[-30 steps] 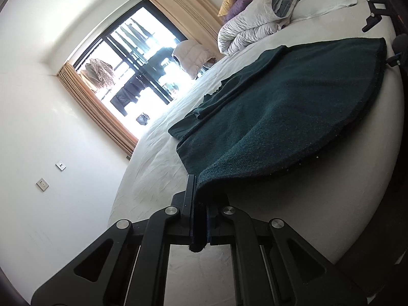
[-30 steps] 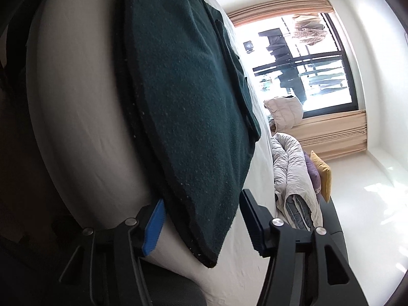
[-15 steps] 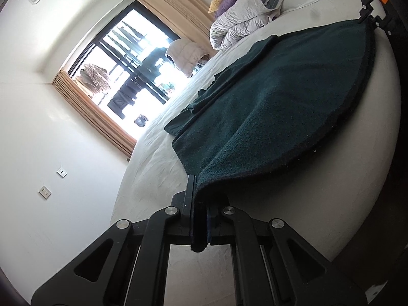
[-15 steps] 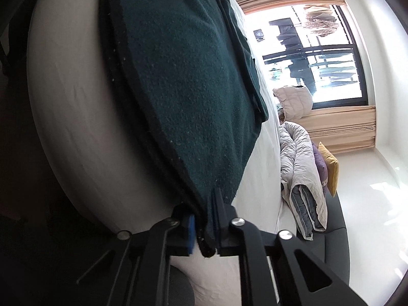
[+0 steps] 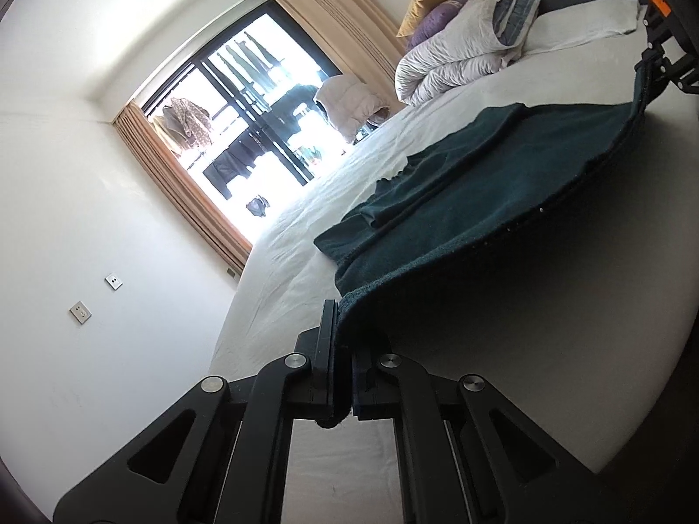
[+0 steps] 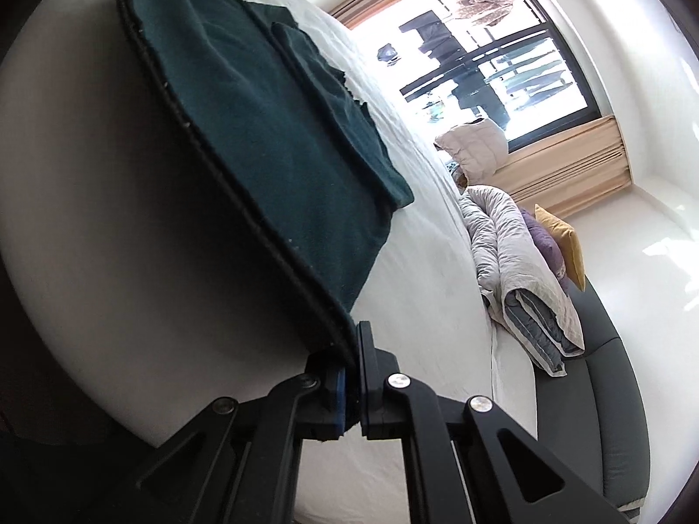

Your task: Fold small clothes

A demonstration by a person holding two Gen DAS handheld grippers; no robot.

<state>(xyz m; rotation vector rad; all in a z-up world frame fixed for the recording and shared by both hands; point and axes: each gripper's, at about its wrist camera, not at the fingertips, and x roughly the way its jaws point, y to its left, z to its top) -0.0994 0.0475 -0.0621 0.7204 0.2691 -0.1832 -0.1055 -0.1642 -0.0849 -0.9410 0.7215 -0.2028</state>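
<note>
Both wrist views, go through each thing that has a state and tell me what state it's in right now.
left gripper: shut on a near corner of the garment.
right gripper: shut on the other near corner.
dark green garment: near edge lifted off the bed, far part lying on it.
grey duvet: folded, by the pillows.
curtains: drawn open.
white bed sheet: spread, slightly wrinkled.

Bare white bed (image 5: 306,270) lies open left of and beyond the dark green cloth (image 5: 480,183). At the far right a rolled quilt (image 5: 458,56) and pillows (image 5: 432,8) block the way, seemingly against the headboard.
</note>
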